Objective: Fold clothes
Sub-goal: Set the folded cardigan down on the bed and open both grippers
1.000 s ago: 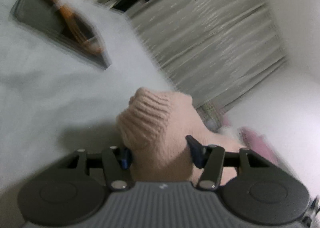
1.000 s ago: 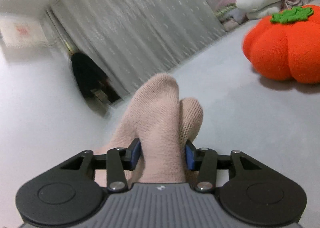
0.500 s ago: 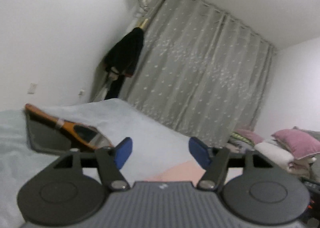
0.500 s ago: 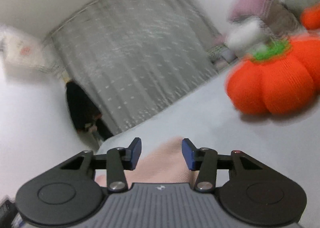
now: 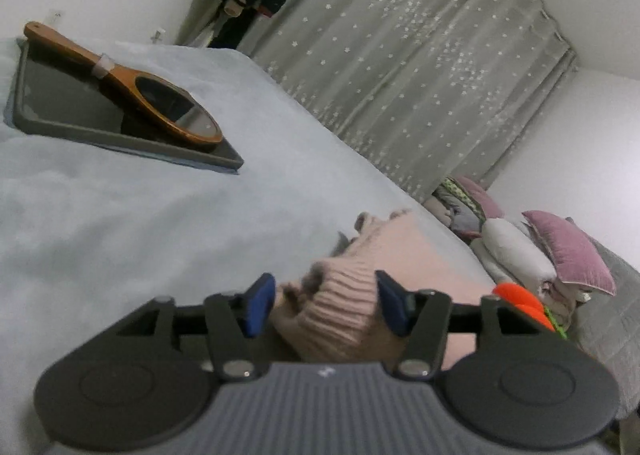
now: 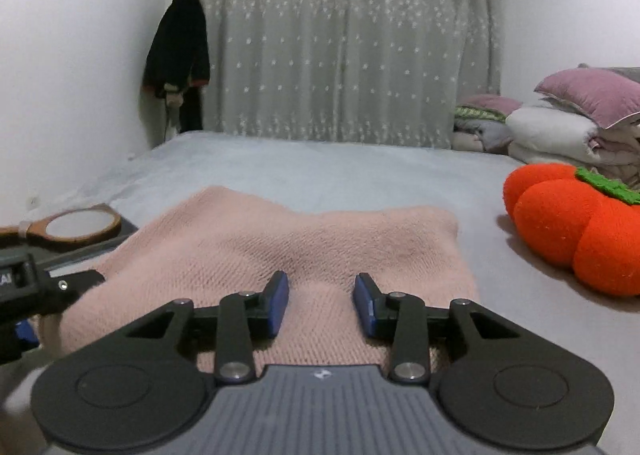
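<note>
A: Pink knit sweater (image 6: pixel 304 239) spread flat on the pale blue bed (image 6: pixel 320 163), ribbed edge bunched at the near left end.

B: Left hand-held gripper (image 5: pixel 324 305)?

A: Straddling that ribbed bunch, jaws opening. Right blue pad (image 5: pixel 394 307) touching the knit, left pad clear of it. Not clamped, by the look of it. Tilted view, bed sloping across the picture.

B: Right hand-held gripper (image 6: pixel 322 305)?

A: Low over the near hem of the sweater, jaws closing, knit between the pads. Gap visible beside each pad, so no pinch yet. Level view, pointing toward the star-dotted grey curtain (image 6: pixel 344 43).

B: Around the sweater?

A: Dark tray (image 5: pixel 80 111) to the left on the bed, apart from the sweater in the left wrist view. Wooden hand mirror (image 5: pixel 156 103) lying across it, handle pointing away. Orange pumpkin cushion (image 6: pixel 576 231) on the right, near the sweater but not touching. Stack of pillows and folded bedding (image 6: pixel 568 123) behind the cushion. Dark garment (image 6: pixel 180 51) hanging in the corner left of the curtain.

B: Left gripper body in the right view?

A: Yes, at the left edge, beside the sweater's corner.
</note>
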{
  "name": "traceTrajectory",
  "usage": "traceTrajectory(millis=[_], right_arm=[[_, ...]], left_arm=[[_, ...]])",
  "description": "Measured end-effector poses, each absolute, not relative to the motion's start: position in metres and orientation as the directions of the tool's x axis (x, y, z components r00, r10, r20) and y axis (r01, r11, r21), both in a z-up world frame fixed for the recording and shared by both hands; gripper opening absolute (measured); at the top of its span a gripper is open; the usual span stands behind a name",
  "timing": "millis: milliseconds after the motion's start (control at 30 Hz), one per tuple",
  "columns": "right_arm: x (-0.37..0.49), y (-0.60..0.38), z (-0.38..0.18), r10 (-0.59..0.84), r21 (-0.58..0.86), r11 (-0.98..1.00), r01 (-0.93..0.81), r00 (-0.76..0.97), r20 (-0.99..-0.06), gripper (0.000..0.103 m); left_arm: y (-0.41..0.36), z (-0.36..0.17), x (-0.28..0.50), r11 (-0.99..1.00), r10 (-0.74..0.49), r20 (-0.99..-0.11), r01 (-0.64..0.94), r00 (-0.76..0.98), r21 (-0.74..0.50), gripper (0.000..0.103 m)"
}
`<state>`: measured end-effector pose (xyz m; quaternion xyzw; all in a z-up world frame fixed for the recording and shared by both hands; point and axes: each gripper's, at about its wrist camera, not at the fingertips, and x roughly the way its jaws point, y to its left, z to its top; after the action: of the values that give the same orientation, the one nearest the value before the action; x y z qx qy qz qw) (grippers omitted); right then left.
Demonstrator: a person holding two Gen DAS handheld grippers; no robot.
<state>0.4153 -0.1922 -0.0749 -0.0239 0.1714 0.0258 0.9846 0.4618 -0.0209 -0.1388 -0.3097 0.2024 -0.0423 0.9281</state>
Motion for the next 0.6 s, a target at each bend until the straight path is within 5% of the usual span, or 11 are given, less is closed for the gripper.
traceTrajectory(millis=[100,233,500,600], right_arm=[[0.398,-0.197,-0.063,0.014,-0.019,1.0,-0.022,0.938,-0.346,0.045],[0.352,-0.21,-0.017,0.044,0.054,0.998,-0.024,0.913,-0.406,0.07],[0.285,-0.24,0.022,0.01,0.086,0.996,0.037,0.872,-0.489,0.08],[0.262,-0.246,0.031,-0.027,0.091,0.993,0.08,0.878,-0.479,0.099]], left_arm=[[-0.021,-0.128,0.463,0.818,-0.179,-0.364,-0.068,0.914,-0.572,0.066],[-0.033,-0.101,0.431,0.857,-0.169,-0.392,-0.061,0.904,-0.511,0.072],[-0.075,-0.019,0.351,0.975,-0.121,-0.505,0.007,0.854,-0.221,0.101],[-0.082,0.004,0.325,0.988,-0.092,-0.542,0.007,0.835,-0.157,0.103]])
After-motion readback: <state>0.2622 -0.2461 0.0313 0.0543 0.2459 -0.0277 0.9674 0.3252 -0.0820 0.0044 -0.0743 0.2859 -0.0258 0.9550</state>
